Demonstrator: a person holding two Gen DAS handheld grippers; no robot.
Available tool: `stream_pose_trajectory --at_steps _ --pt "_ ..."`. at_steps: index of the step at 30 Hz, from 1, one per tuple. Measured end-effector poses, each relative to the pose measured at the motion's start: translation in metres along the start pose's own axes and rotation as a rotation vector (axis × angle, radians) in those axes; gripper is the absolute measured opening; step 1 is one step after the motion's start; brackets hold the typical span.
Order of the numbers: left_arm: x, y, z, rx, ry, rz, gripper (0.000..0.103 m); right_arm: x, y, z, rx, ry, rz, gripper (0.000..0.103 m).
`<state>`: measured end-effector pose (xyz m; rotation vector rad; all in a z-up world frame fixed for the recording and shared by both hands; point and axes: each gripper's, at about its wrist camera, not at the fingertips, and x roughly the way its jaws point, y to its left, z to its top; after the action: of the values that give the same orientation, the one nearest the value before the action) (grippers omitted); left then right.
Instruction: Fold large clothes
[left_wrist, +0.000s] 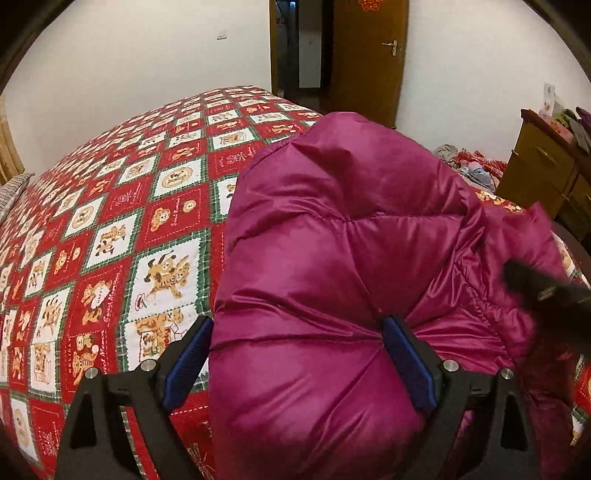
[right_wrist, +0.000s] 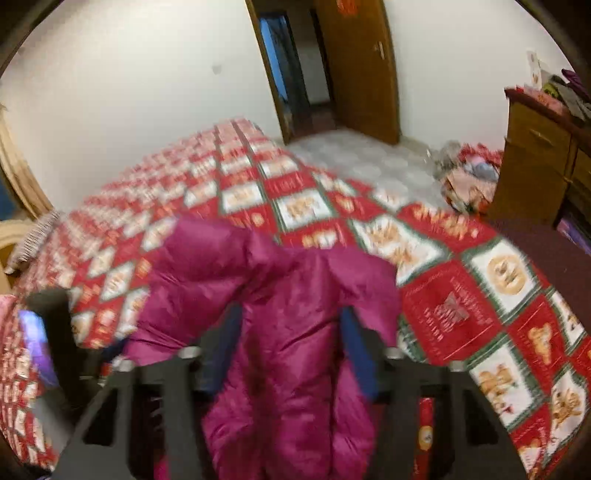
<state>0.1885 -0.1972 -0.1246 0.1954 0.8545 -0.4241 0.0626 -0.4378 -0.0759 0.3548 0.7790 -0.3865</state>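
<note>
While the jacket (left_wrist: 332, 258) lies heaped on the quilt (left_wrist: 110, 221), the left gripper (left_wrist: 297, 360) gapes around its bulk. The right gripper (right_wrist: 288, 354) pinches a fold; a dresser (right_wrist: 535, 155) stands beyond.

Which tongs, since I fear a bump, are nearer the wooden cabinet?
Right. The right tongs, around the magenta jacket, are on the cabinet's side; the left tongs sit farther off, at the jacket's other edge.

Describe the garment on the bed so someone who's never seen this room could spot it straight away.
Find the bed under the red, white and green teddy-bear patchwork bedspread, which fills most of the room in front of the open wooden door. On its near side lies a puffy magenta quilted down jacket, bunched up. It is the only plain, shiny, single-coloured thing on that busy print.
</note>
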Motion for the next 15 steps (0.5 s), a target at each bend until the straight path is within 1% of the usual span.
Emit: stream_pose_trajectory --at_steps 1,4,9,10,13,15 --pt "0.002 0.0 0.0 -0.003 0.005 -0.006 0.093 0.01 -0.004 -0.004 0.011 0.017 -0.019 0.045" --pt "0.008 0.0 0.002 -0.017 0.022 -0.019 0.094 0.02 -0.014 -0.016 0.027 0.032 -0.039 0.045" --pt "0.023 0.0 0.005 -0.059 0.05 -0.032 0.097 0.037 -0.007 -0.019 -0.035 0.069 -0.107 0.047" --pt "0.027 0.002 0.005 -0.078 0.062 -0.047 0.097 0.038 -0.006 -0.02 -0.038 0.062 -0.113 0.048" --pt "0.039 0.01 0.004 -0.141 0.104 -0.1 0.1 0.044 -0.011 -0.019 -0.01 0.069 -0.094 0.049" --pt "0.041 0.012 0.004 -0.159 0.116 -0.113 0.101 0.046 -0.011 -0.017 -0.003 0.068 -0.104 0.049"
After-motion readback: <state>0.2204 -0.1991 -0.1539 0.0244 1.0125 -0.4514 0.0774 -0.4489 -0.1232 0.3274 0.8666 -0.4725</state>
